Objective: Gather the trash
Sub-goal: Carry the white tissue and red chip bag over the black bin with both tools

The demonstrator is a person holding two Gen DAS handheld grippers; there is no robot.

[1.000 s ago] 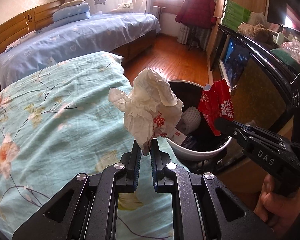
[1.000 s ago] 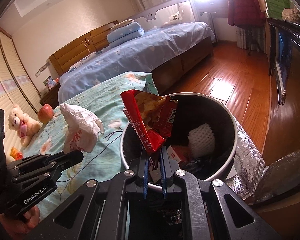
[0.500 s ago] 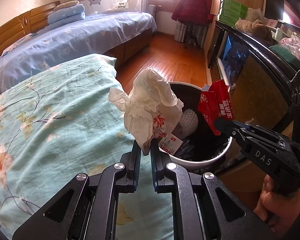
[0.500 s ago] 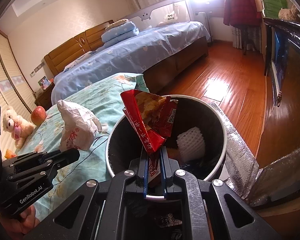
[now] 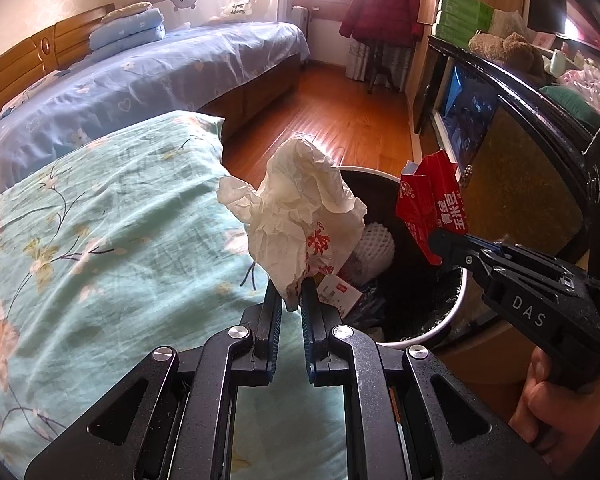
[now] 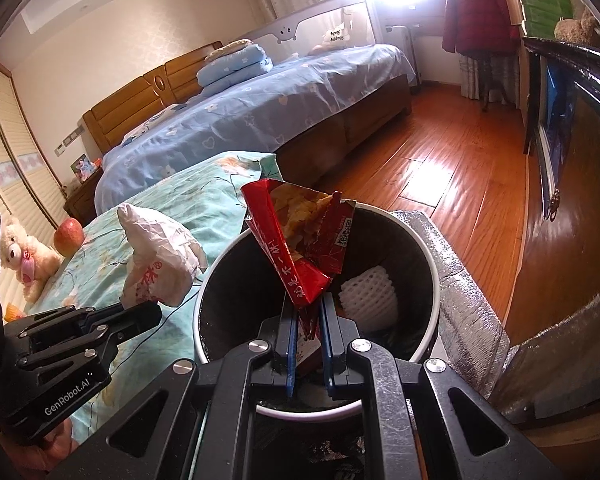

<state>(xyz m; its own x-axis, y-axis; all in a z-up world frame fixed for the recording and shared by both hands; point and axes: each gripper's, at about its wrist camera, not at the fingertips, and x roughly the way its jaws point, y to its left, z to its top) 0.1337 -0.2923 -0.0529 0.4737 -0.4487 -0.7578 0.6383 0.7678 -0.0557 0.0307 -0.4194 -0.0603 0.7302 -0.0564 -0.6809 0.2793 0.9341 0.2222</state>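
Observation:
My left gripper (image 5: 291,294) is shut on a crumpled white paper bag with red print (image 5: 300,224), held over the bed's edge beside the bin; the bag also shows in the right wrist view (image 6: 160,256). My right gripper (image 6: 309,316) is shut on a red snack wrapper (image 6: 300,240) and holds it above the open bin (image 6: 436,280). The wrapper also shows in the left wrist view (image 5: 432,208). The black bin with a white rim (image 5: 456,312) holds a white foam net (image 6: 368,296) and other trash.
A bed with a teal floral cover (image 5: 100,240) lies left of the bin. An apple (image 6: 69,235) and a teddy bear (image 6: 24,256) sit on it. A blue bed (image 6: 260,108), a dark cabinet (image 5: 520,168), silver foil (image 6: 464,292) and wood floor (image 6: 440,176) surround the bin.
Both grippers have moved closer to the bin with their trash still held. The right gripper now sits more directly over the bin's opening.

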